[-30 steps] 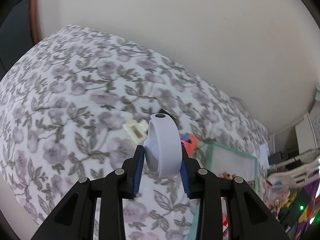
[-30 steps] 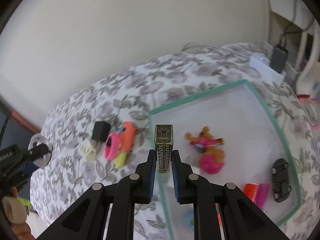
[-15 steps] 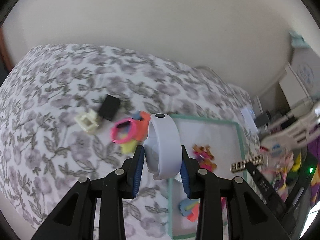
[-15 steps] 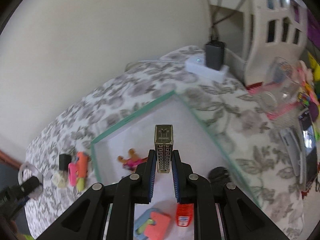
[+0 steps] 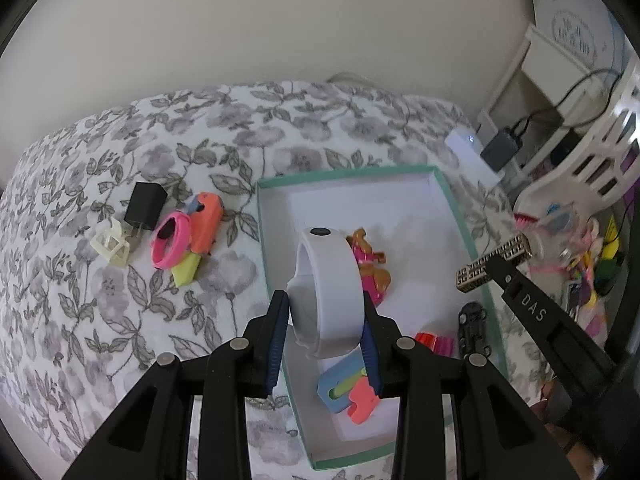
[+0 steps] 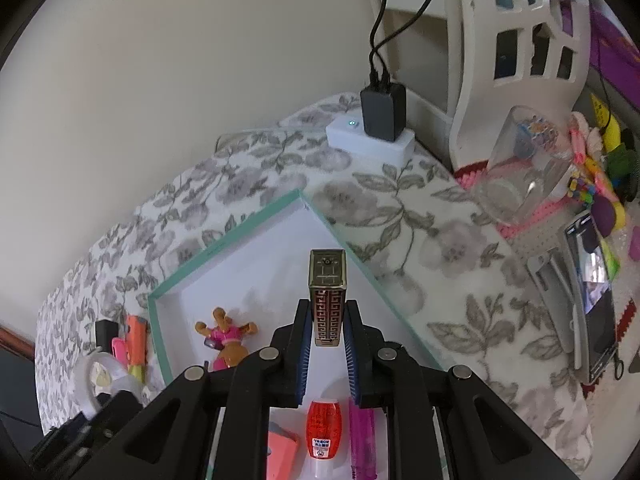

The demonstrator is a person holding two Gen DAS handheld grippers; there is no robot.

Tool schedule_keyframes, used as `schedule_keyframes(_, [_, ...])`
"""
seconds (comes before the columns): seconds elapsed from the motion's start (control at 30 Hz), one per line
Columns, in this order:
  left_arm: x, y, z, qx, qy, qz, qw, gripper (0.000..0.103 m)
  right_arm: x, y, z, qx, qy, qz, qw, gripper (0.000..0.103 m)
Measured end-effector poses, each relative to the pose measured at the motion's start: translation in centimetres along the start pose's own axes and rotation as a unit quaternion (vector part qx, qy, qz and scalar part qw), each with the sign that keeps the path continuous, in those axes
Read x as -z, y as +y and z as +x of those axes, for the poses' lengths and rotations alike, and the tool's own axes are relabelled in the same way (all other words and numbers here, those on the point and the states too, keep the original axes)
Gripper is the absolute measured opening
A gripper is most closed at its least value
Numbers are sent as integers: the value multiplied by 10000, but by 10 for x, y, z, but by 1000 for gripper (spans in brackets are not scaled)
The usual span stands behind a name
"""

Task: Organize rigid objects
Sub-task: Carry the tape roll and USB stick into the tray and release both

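While over box (image 5: 460, 216), wristband (image 5: 328, 292) sits clamped between left claw (image 5: 325, 340) pads.

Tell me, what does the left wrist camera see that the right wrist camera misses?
Only the left view shows the black toy car in the tray and the cream plastic piece on the bedspread. Only the right view shows the clear cup and the phone. Both share the green-rimmed tray, the figurine, the white band and the patterned gold box.
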State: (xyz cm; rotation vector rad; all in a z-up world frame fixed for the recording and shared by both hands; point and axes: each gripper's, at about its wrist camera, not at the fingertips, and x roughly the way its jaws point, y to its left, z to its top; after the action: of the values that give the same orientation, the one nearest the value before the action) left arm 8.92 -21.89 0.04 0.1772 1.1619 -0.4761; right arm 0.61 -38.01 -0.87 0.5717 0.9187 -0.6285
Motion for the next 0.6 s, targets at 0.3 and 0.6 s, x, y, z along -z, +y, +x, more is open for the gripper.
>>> schedule_keyframes(0.3, [10,-8,28,62,381,82,9992,35,9,5,19,71,367,-185,9991,17])
schedule_keyframes(0.6, [14,-10,43,34,561,128,9983,36,15,4,32,55,608,-173,9980,17])
